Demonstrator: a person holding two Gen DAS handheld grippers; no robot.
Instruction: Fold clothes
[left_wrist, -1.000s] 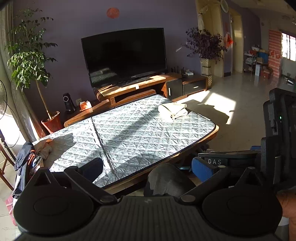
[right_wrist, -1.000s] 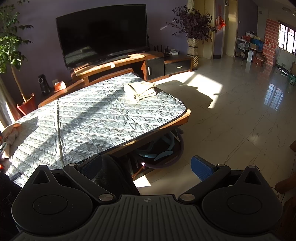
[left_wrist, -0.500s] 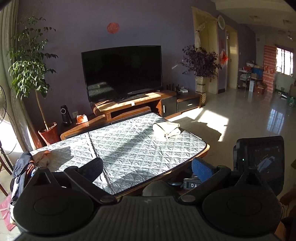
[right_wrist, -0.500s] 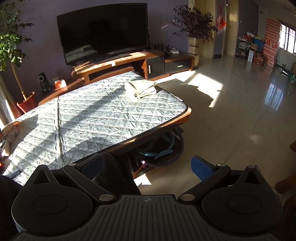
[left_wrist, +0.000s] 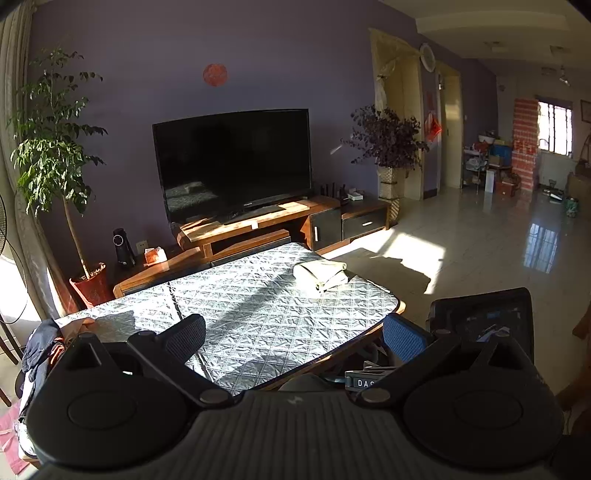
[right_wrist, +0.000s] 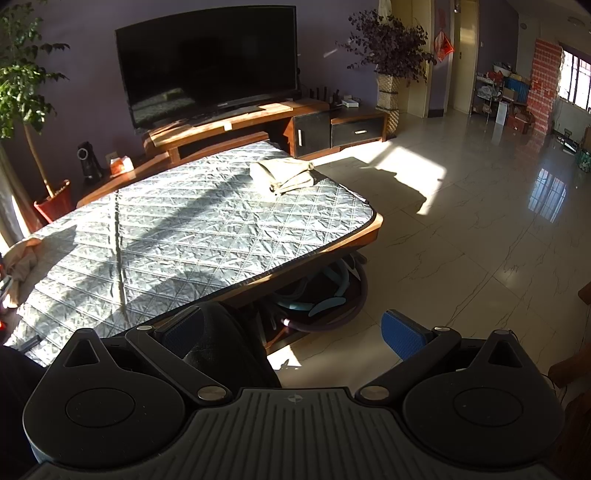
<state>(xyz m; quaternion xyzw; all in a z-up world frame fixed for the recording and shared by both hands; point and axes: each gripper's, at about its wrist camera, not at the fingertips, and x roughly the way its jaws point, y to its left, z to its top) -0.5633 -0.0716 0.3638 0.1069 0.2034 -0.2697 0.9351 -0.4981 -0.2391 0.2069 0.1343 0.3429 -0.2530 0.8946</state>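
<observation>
A folded beige garment (left_wrist: 320, 275) (right_wrist: 282, 174) lies near the far right corner of the table's grey quilted cover (left_wrist: 258, 306) (right_wrist: 177, 229). A pile of unfolded clothes (left_wrist: 40, 343) sits at the table's left end; the right wrist view shows a beige piece (right_wrist: 22, 258) of it. My left gripper (left_wrist: 293, 334) is open and held back from the near edge of the table, nothing between its fingers. My right gripper (right_wrist: 291, 332) is also open and empty, off the table's near right side, over the floor. The right gripper's housing (left_wrist: 480, 325) shows in the left wrist view.
A TV (left_wrist: 232, 162) on a wooden stand (left_wrist: 258, 221) is behind the table, with potted plants (left_wrist: 51, 155) (left_wrist: 388, 140) at either side. Hoops and tubing (right_wrist: 325, 295) lie under the table. Tiled floor (right_wrist: 461, 221) stretches to the right. A dark rounded object (right_wrist: 221, 343) is close to my right gripper's left finger.
The left wrist view has tilted upward and pulled back: the table sits lower and farther, more wall shows. The right gripper has barely moved. Both stay open.
</observation>
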